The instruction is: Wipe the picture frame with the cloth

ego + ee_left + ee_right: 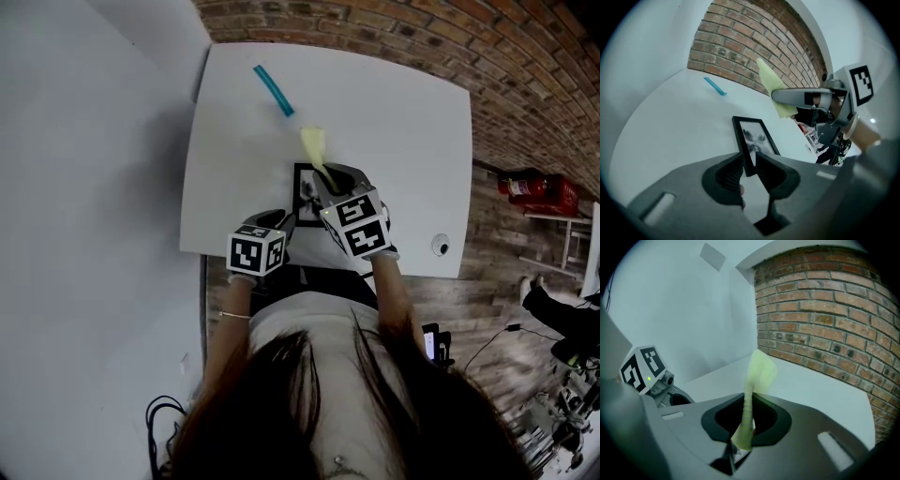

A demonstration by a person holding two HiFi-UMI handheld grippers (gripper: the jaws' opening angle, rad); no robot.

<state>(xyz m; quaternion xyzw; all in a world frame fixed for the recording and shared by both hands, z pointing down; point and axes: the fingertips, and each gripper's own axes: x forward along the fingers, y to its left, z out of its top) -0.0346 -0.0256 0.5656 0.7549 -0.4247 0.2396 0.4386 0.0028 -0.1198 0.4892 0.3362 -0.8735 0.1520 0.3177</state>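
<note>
**Frame lay loose, cloth was bunched: where your wipe could have slipped**

The picture frame lay flat on the white bench, close to the edge nearest you. Your two claws crowded over it.

Your left claw had its jaws a little apart. The frame's near corner showed in the gap, and no pad appeared to be pressing on it. I judged that claw open and the frame unheld.

Your right claw was clamped on the yellow-green cloth. It pinched the cloth into a narrow twisted strip, and only a small free end fanned out ahead of the jaws. A teal stick lay well apart at the far side of the bench, out of harm's way.

The main risk was the loose frame. If you had wiped before pinning it, the cloth's drag would probably have skated it across the smooth bench or spun it about one corner. A stroke pulled toward you could have carried it off the near edge.

The left claw carried a risk too. A jaw landing on the corner instead of straddling it could have tipped the frame or knocked it askew.

With so little cloth beyond the right jaws, a steep stroke might have let the hard tips scrape the glass. The two claws were also close enough that a wide sweep could have knocked one against the other.
</note>
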